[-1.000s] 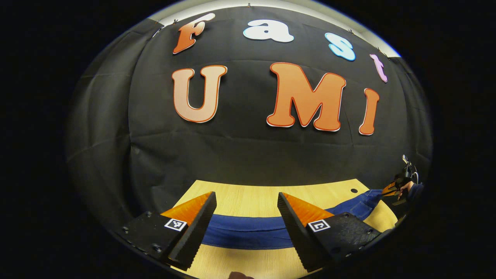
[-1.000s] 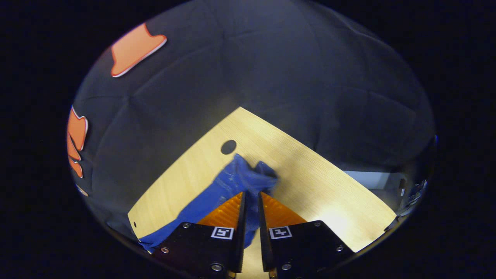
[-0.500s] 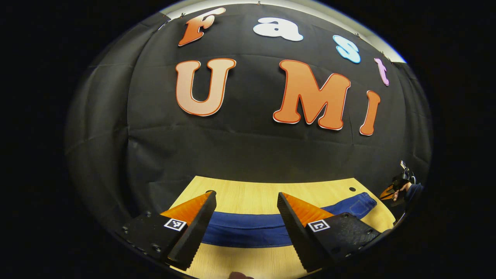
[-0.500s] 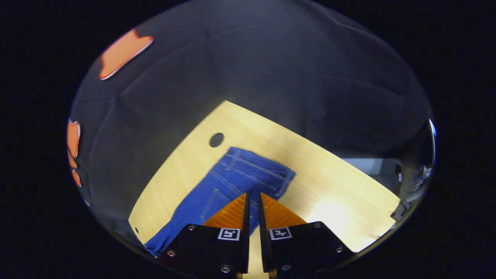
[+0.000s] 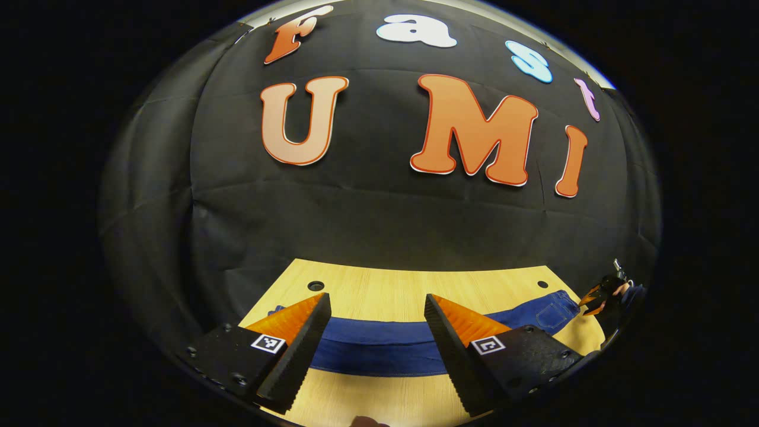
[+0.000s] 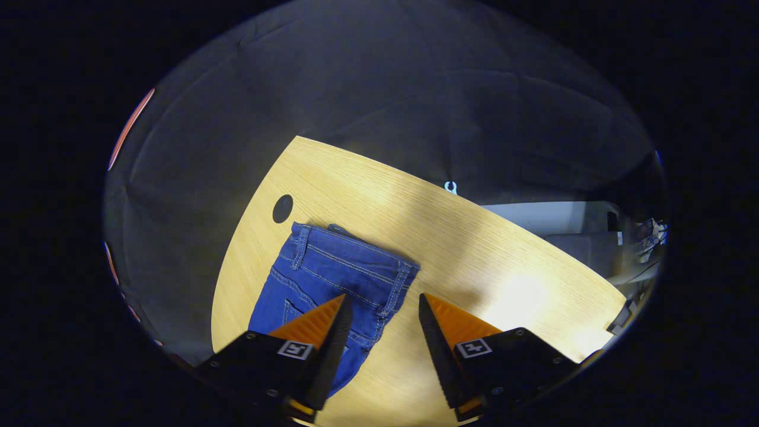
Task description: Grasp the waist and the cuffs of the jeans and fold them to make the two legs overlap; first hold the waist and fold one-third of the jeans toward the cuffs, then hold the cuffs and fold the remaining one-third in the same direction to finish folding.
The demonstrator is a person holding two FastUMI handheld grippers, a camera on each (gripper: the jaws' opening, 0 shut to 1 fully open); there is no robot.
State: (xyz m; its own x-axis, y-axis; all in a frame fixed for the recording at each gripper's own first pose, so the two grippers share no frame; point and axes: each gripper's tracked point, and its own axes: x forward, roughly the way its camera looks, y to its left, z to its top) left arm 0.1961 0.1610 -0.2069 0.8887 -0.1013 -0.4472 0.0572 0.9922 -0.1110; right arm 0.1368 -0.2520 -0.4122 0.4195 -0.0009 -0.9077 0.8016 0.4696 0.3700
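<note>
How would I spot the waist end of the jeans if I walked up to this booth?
Find the pale wooden table in front of the black cloth wall. The blue jeans lie flat on it in a long strip. The waist is the end nearest the round dark hole in the tabletop, marked by belt loops and pale stitching that the plain legs lack.

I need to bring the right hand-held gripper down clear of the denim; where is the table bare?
Bare wood lies right of the jeans' waist, out to the table edge. A narrower strip runs behind the waist by the round hole. Left is denim.
</note>
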